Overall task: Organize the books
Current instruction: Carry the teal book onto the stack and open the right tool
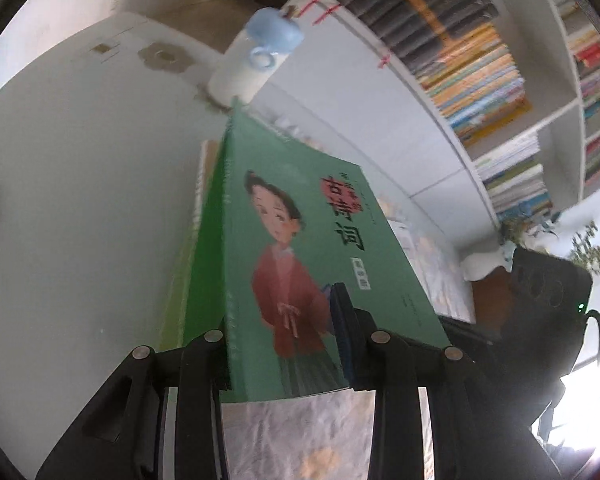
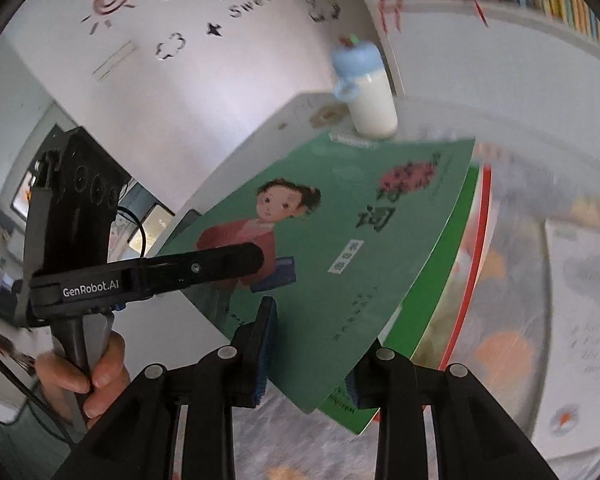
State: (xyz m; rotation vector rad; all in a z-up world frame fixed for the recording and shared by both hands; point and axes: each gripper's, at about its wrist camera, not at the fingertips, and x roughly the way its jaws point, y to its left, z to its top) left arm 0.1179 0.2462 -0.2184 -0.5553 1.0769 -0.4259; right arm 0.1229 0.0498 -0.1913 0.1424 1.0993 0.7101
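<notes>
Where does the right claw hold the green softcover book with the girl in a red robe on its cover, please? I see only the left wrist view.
Observer: The right claw clamps the near corner of the green softcover book, with one blue pad on the cover.
Operator: Is that the only book there?
Observer: No. A brighter green book and a red-edged book lie stacked under it.
Operator: What holds my left claw?
Observer: A bare hand grips its handle, low on the left of the right wrist view.
</notes>
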